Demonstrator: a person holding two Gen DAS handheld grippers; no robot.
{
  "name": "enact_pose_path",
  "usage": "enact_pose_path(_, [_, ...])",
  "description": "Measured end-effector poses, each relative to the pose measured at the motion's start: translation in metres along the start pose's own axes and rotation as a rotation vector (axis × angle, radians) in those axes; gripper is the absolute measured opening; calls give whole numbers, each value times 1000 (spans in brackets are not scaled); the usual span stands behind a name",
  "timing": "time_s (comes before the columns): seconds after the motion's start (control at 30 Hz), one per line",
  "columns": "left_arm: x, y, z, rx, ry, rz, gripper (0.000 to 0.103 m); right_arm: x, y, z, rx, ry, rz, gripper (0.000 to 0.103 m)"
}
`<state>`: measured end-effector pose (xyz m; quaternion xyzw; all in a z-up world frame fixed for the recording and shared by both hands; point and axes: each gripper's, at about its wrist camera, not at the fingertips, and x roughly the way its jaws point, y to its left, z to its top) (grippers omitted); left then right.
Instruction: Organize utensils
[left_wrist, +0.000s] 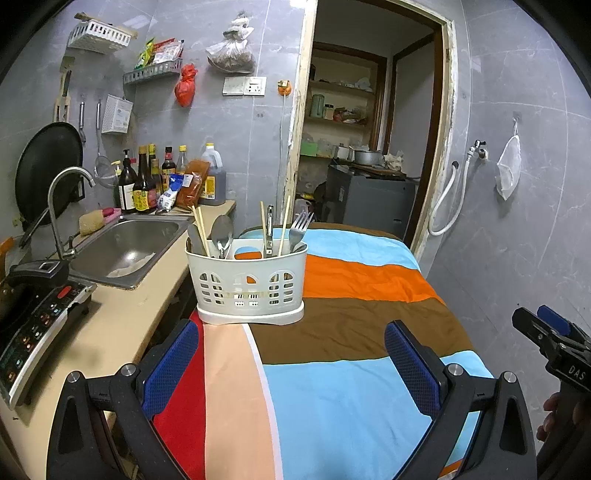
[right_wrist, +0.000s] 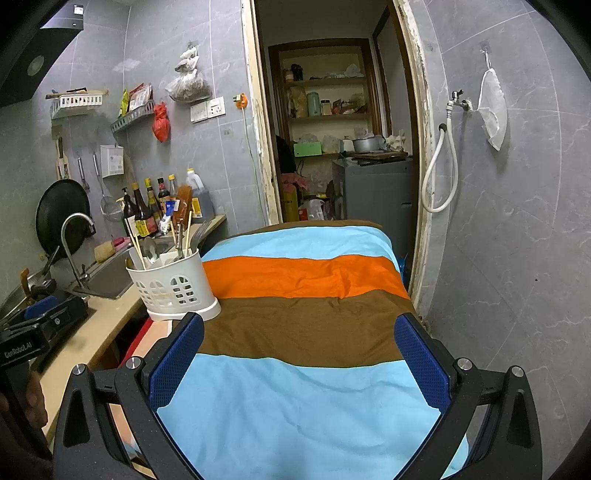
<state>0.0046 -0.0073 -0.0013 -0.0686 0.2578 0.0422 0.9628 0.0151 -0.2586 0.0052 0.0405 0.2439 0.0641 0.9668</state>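
Hovering low over the striped cloth (left_wrist: 351, 387), the left gripper (left_wrist: 291, 365) has its blue-padded fingers (left_wrist: 171, 363) spread wide with nothing between them. In the right wrist view the right gripper (right_wrist: 299, 354) is likewise released, jaws wide apart and empty above the light blue and brown bands of the cloth. The right gripper also shows at the 4 o'clock edge of the left wrist view, and the left gripper at the 8 o'clock edge of the right wrist view.

Beyond the left gripper's fingertips, toward 12 o'clock, a white utensil caddy (left_wrist: 251, 280) stands upright on the cloth, near the table edge that runs beside the counter (left_wrist: 122, 314). In its left compartment stand chopsticks (left_wrist: 201, 230) and a spoon (left_wrist: 221, 230); in its right compartment stand more chopsticks, a metal-handled utensil (left_wrist: 269, 232) whose head is hidden, and a fork (left_wrist: 300, 227). In the right wrist view the caddy sits at about 10 o'clock.

At 9 o'clock in the left wrist view are an induction cooker (left_wrist: 40, 321), then a steel sink (left_wrist: 125, 247) with a curved faucet (left_wrist: 62, 206). Farther back stand sauce bottles (left_wrist: 144, 181) against the tiled wall, and an open doorway (left_wrist: 365, 129) lies at 1 o'clock.
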Motion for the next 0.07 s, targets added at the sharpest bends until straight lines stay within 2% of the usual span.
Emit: enact_pose_path(0.07, [2,-1,0,-1,5,0,101,2,1,-1,-1,4,0,101])
